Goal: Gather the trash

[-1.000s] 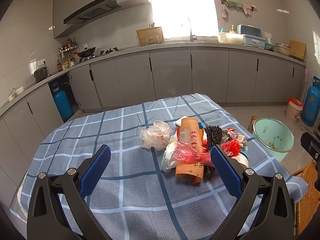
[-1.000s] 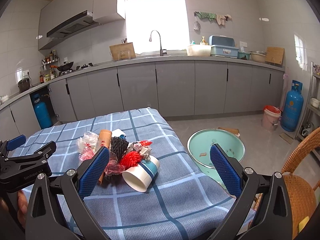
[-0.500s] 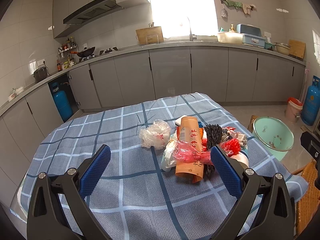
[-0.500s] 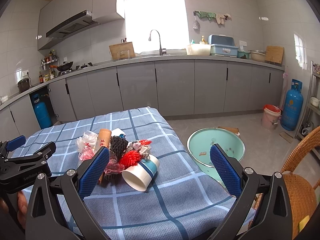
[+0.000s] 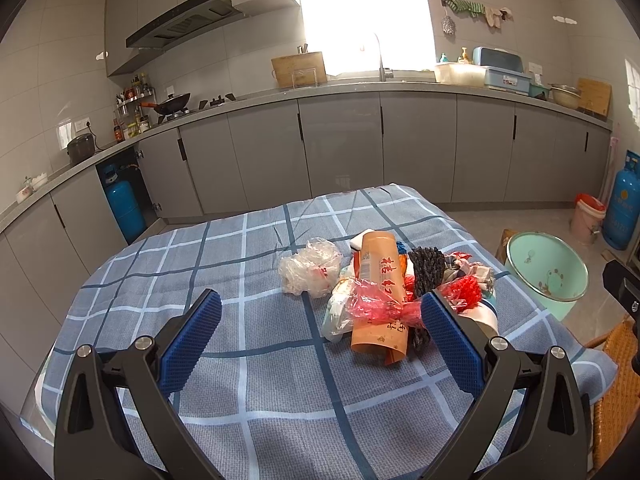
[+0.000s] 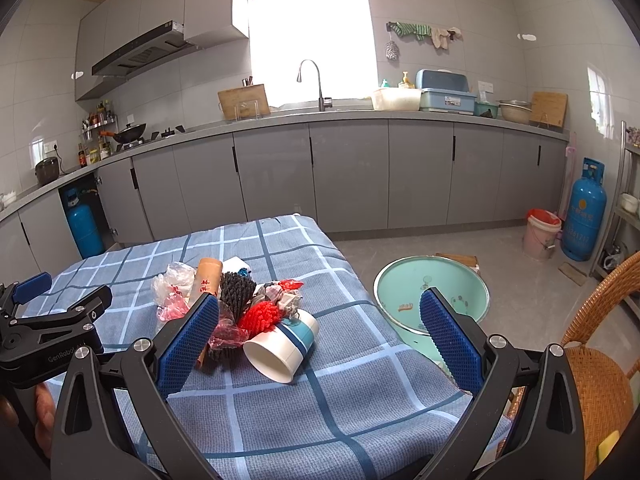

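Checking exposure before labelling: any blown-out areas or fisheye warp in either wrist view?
Left wrist view: the bright kitchen window is blown out, hiding most of the tap; the grey countertop bows from fisheye warp; the trash pile on the blue checked tablecloth is sharp. Right wrist view: the window is clipped too, corners are vignetted black, and the white paper cup is clear.

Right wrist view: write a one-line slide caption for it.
Open right gripper poised over a trash pile with a tipped paper cup on the checked tablecloth, green basin on the floor beside.
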`<state>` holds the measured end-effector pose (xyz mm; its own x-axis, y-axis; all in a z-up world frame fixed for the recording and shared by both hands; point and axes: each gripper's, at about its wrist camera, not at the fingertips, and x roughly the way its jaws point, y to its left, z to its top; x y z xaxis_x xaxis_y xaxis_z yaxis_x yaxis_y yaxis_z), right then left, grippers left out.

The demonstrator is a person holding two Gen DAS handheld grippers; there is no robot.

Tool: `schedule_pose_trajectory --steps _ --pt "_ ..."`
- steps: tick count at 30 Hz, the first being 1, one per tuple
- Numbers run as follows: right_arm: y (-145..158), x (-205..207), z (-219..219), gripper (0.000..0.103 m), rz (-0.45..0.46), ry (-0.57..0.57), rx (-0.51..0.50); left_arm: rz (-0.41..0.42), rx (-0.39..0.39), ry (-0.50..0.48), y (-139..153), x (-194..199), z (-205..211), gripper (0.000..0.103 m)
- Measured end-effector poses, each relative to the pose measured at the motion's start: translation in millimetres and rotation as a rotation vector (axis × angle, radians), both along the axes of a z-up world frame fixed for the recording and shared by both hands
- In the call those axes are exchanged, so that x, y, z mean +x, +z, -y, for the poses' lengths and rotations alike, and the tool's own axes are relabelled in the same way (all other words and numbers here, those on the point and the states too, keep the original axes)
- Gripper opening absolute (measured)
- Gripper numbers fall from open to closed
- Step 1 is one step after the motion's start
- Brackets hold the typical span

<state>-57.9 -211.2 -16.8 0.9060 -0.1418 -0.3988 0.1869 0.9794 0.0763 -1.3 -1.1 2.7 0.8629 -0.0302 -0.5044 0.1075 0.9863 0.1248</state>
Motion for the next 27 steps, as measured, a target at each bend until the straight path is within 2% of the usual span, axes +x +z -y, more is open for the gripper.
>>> schedule_pose_trajectory --steps 19,27 --pt "-13.5 2.2 0.6 0.099 -0.022 -0.006 0.008 -0.036 0.014 0.01 -13.0 8.5 -3.9 0.098" --pt "-48.1 22.6 9.0 0.099 -0.114 -0.023 0.025 -0.134 0.008 0.059 -48.0 38.9 -20.6 0.098"
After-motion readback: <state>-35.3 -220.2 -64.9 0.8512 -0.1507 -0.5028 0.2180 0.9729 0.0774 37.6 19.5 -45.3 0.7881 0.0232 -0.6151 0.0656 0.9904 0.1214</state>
